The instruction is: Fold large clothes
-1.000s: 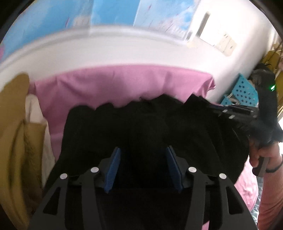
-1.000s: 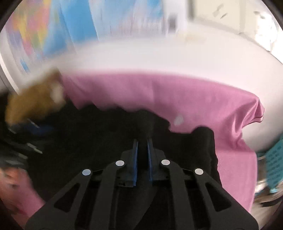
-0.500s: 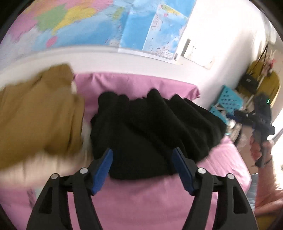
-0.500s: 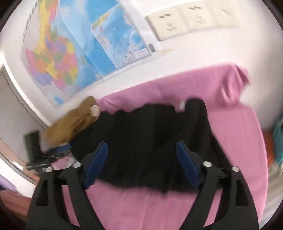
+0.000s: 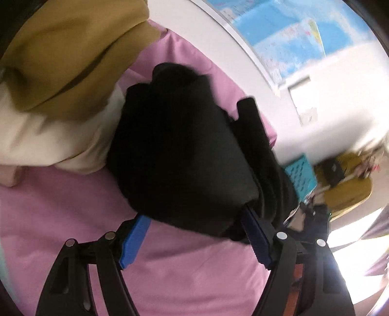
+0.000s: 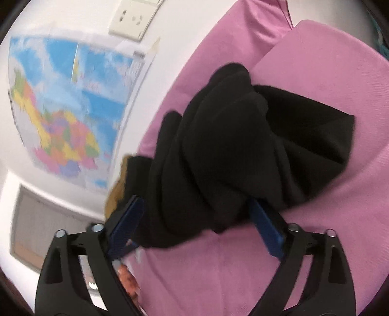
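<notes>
A black garment (image 5: 184, 150) lies folded in a thick bundle on the pink sheet (image 5: 60, 214). It also shows in the right wrist view (image 6: 238, 150), bunched with a flap to the right. My left gripper (image 5: 194, 235) is open, its blue pads either side of the bundle's near edge. My right gripper (image 6: 197, 226) is open too, pads straddling the bundle's near end. Neither is closed on the cloth.
A mustard garment (image 5: 73, 48) on a cream one (image 5: 60, 136) lies left of the black bundle. A wall with a map (image 6: 65, 109) and sockets (image 6: 136, 19) is close behind. A teal basket (image 5: 300, 175) and a yellow chair (image 5: 345, 184) stand to the right.
Both grippers released the black garment and opened a second ago, pulled back, and now have tilted and closed in on the bundle from its two ends.
</notes>
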A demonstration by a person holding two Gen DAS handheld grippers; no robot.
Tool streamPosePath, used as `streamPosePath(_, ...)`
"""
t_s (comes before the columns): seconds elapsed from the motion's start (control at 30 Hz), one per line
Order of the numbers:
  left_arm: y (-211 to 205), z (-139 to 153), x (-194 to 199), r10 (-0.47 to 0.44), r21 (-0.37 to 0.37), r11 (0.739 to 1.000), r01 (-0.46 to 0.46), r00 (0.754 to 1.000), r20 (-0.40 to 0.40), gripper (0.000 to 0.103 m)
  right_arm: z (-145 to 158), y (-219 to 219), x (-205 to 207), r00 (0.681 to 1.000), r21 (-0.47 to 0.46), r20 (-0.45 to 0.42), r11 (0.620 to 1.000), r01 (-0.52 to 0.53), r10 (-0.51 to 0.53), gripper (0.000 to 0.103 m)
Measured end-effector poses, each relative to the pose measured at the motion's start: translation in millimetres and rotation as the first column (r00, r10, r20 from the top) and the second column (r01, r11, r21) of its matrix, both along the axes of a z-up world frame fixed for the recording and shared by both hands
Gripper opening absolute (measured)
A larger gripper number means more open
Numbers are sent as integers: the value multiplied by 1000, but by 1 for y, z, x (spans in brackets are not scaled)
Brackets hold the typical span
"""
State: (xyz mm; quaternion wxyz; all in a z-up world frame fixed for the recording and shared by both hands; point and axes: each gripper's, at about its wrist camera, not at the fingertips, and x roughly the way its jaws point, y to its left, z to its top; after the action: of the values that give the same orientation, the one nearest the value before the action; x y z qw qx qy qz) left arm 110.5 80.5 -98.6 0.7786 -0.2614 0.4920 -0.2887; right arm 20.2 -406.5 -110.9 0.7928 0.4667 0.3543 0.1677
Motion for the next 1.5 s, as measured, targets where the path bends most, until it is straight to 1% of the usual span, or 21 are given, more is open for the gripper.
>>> streamPosePath(0.07,-5,-1,8,34,-3,999,-34,999,-6,75,-1,2,9,999,-7,7,999,38,-38,95)
streamPosePath(0.13,-8,-5,14,55,4,998,-55,998,-27,72,-2,6,14,997,-40,0,997,73,-73,81)
streamPosePath(0.17,-11,-5,16,60,13,998,-60,998,-30,61,0,7,16,995,-95,-26,991,98,-101,49)
streamPosePath(0.2,-14,-4,16,61,24,998,-60,998,-26,54,0,7,17,995,-119,-29,988,96,-100,26)
streamPosePath(0.23,-18,1,13,53,38,998,-52,999,-14,39,0,6,18,996,-96,-16,992,82,-83,19)
streamPosePath(0.3,-23,10,9,52,65,997,-52,999,12,27,10,4,16,998,-95,10,994,55,-55,13)
streamPosePath(0.37,-28,25,2,48,74,996,-52,997,53,20,28,5,6,997,-141,69,989,51,-41,12)
streamPosePath(0.53,-17,64,-49,-18,-9,1000,20,983,182,20,71,1,-47,967,-170,253,984,49,-5,12)
streamPosePath(0.6,-14,64,-71,-58,-5,998,61,978,202,21,70,0,-73,962,-183,273,983,25,27,12)
streamPosePath(0.67,-14,49,-96,-142,32,990,138,968,207,25,54,0,-93,974,-210,220,978,-7,54,13)
streamPosePath(0.7,-13,32,-107,-180,54,983,173,968,174,27,40,0,-102,983,-226,172,974,-19,60,16)
streamPosePath(0.77,-15,9,-117,-214,139,970,198,969,120,32,3,2,-110,999,-242,8,969,-46,49,25)
streamPosePath(0.83,-8,3,-130,-248,180,958,222,960,132,34,-19,-2,-118,997,-242,-69,969,-47,31,59)
streamPosePath(0.87,-3,12,-137,-260,195,955,225,950,175,34,-18,-5,-123,997,-261,-81,965,-31,10,67)
streamPosePath(0.93,12,41,-152,-267,205,955,214,921,284,34,1,-5,-133,998,-310,-44,949,-57,46,67)
streamPosePath(1.0,26,70,-163,-257,161,964,210,888,380,50,26,3,-143,992,-375,6,920,-116,128,66)
streamPosePath(1.03,24,90,-171,-237,147,971,191,863,445,63,39,9,-150,984,-417,35,897,-144,174,65)
streamPosePath(1.17,13,123,-169,-252,221,963,153,804,539,66,87,25,-152,953,-545,188,832,-99,236,64)
streamPosePath(1.27,-14,118,-151,-301,264,946,187,807,508,66,95,36,-116,959,-606,181,793,-66,218,55)
streamPosePath(1.37,-53,105,-125,-363,332,916,226,818,447,66,86,50,-64,973,-674,97,734,-91,209,44)
streamPosePath(1.5,-97,84,-100,-437,373,877,303,826,355,66,62,61,-25,973,-724,-8,669,-164,231,43)
